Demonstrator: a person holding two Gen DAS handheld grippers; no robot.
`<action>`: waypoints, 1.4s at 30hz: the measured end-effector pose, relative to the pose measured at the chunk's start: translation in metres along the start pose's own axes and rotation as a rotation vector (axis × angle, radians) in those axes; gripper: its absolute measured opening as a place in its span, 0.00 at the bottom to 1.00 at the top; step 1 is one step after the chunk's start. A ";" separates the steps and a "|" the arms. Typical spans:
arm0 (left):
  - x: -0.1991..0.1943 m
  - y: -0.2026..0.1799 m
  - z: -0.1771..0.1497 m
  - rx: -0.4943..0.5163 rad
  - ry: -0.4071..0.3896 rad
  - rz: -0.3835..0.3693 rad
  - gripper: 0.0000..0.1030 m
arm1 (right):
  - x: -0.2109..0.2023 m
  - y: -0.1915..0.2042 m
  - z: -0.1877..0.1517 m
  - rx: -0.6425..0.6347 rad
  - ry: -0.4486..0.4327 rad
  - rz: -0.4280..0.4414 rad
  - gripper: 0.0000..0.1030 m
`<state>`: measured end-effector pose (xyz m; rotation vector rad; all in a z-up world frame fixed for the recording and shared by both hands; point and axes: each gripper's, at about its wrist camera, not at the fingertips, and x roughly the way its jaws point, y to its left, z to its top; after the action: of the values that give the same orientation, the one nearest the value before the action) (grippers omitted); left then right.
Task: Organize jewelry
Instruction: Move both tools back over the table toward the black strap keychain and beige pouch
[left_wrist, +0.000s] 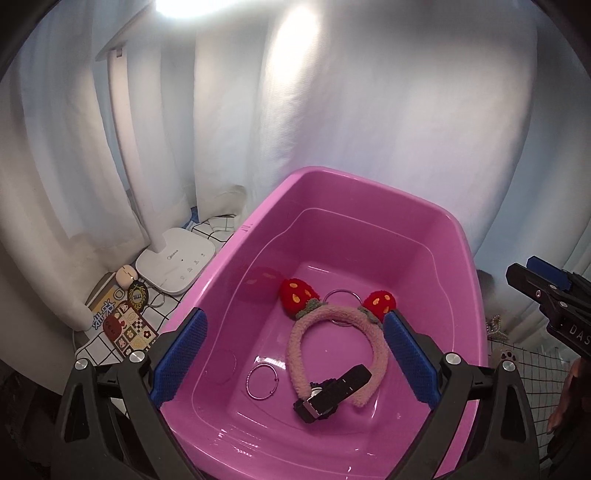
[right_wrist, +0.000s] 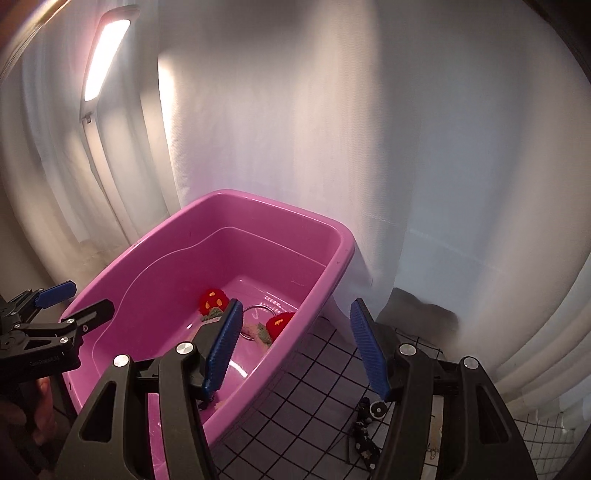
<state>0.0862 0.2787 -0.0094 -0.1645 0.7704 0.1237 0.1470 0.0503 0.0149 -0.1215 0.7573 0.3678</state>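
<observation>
A pink plastic tub (left_wrist: 458, 236) holds a fuzzy pink headband with two red strawberries (left_wrist: 301, 343), a black watch (left_wrist: 332, 393) and two silver rings (left_wrist: 262, 380). My left gripper (left_wrist: 295, 354) is open and empty, held above the tub's near side. My right gripper (right_wrist: 295, 350) is open and empty, straddling the tub's right rim (right_wrist: 332, 258); it shows at the right edge of the left wrist view (left_wrist: 543, 295). A small dark trinket (right_wrist: 364, 432) lies on the grid cloth (right_wrist: 306, 398) below the right gripper. The left gripper appears at the left (right_wrist: 62, 314).
A white desk lamp base (left_wrist: 173, 264) stands left of the tub, with a patterned card (left_wrist: 127, 332), a dark oval tag (left_wrist: 137, 295) and a small earbud case (left_wrist: 125, 277). White curtains (left_wrist: 369, 110) hang close behind. A sparkly item (left_wrist: 495, 326) lies right of the tub.
</observation>
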 end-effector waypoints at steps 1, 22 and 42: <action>-0.003 -0.005 0.000 0.004 -0.002 -0.009 0.92 | -0.007 -0.005 -0.004 0.011 -0.006 -0.001 0.56; -0.046 -0.150 -0.036 0.119 -0.025 -0.200 0.93 | -0.128 -0.148 -0.131 0.250 0.001 -0.208 0.57; -0.012 -0.223 -0.100 0.151 0.150 -0.190 0.93 | -0.134 -0.219 -0.205 0.365 0.116 -0.217 0.57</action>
<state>0.0475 0.0399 -0.0484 -0.1032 0.9054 -0.1286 0.0057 -0.2392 -0.0462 0.1196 0.9052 0.0127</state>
